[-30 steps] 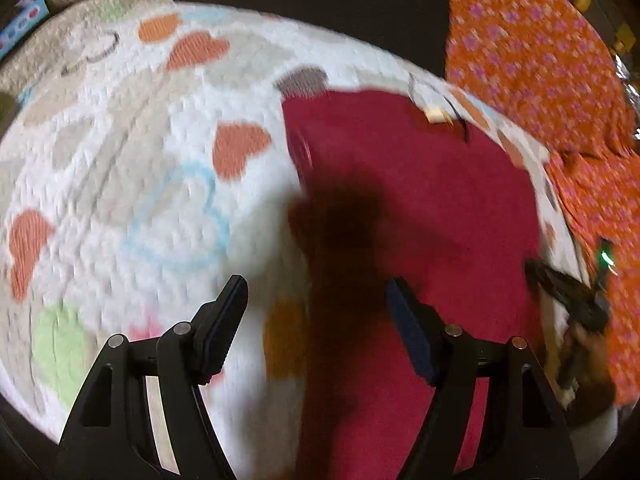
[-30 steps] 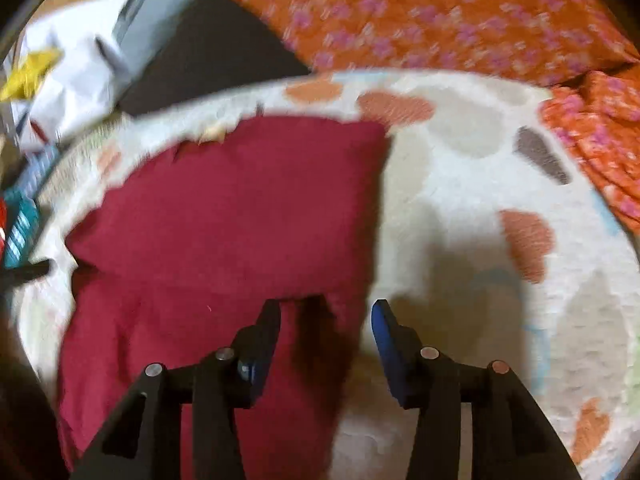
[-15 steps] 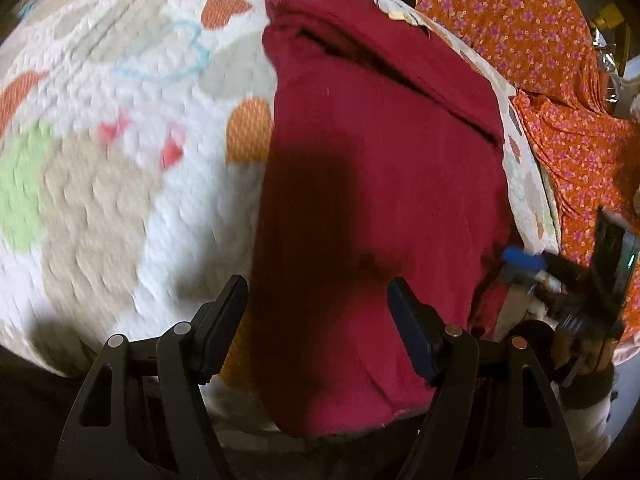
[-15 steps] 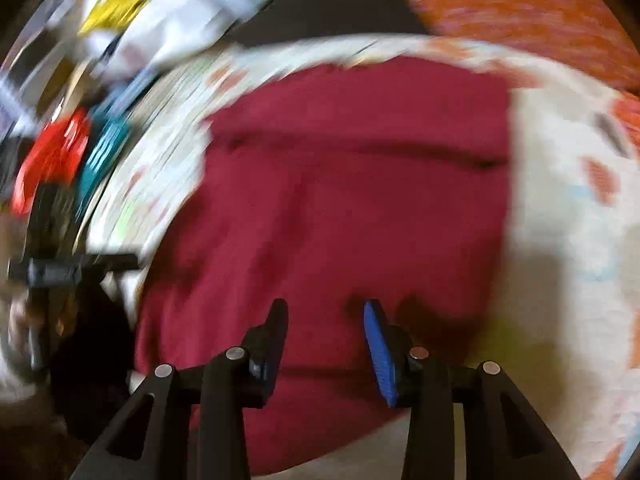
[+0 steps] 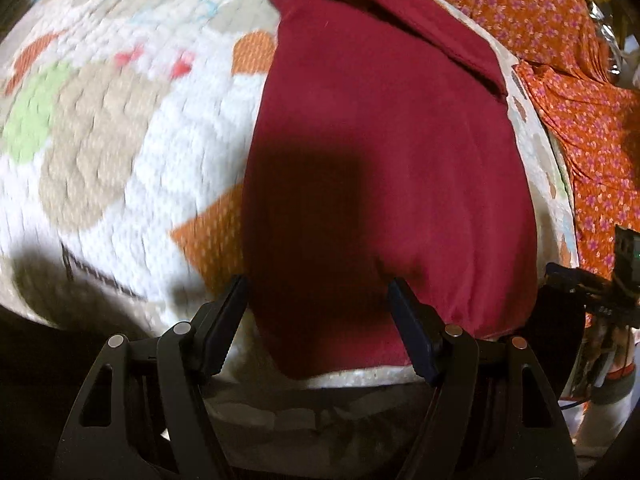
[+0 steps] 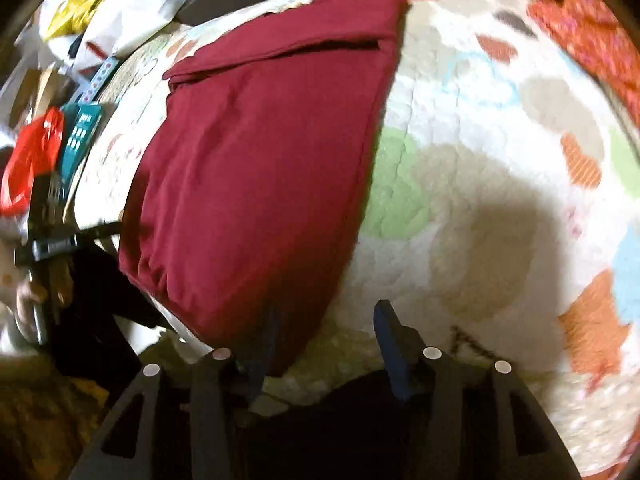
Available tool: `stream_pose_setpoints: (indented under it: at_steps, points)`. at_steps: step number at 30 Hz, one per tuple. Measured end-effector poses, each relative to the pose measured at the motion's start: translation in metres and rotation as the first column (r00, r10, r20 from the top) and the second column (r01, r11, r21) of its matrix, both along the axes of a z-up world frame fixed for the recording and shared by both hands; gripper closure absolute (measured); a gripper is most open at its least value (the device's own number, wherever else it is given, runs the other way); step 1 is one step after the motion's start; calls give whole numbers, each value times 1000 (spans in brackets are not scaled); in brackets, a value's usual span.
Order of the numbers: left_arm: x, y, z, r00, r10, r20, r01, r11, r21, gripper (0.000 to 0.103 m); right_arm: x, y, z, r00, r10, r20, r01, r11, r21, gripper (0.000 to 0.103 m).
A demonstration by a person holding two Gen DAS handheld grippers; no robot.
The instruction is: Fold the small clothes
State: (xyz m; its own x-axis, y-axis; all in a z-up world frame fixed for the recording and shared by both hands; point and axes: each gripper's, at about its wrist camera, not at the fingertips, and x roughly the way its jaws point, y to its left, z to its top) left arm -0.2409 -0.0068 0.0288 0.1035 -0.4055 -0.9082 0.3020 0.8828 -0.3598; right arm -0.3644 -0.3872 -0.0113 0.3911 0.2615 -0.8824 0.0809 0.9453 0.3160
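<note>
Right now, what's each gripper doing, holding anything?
Left gripper: open, straddling the near hem of the red garment, not gripping it.
Right gripper: opening, empty, at the garment's near corner.

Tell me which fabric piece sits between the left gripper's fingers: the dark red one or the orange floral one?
The dark red garment. Its near hem lies between the open left gripper fingers on the quilt; the orange floral fabric lies off to the side.

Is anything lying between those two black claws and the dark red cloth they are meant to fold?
Nothing visible. The folded dark red cloth lies bare on the white patterned quilt. The left gripper hangs open over its near edge, and the right gripper, jaws opening, stands at its near corner. The orange flowered fabric lies off to one side.
</note>
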Motion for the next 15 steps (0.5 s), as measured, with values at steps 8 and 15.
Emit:
stream_pose_setpoints:
  at_steps: [8,15]
  points:
    - [-6,-3,-19,998,14,-53,-14,1000,-3,28,35,37,-42,994,29,-102,-19,995,98,55]
    - [-11,-2,-14,998,7,-67,-12,998,-64,72,29,43,-46,997,14,-77,2,979,205,68]
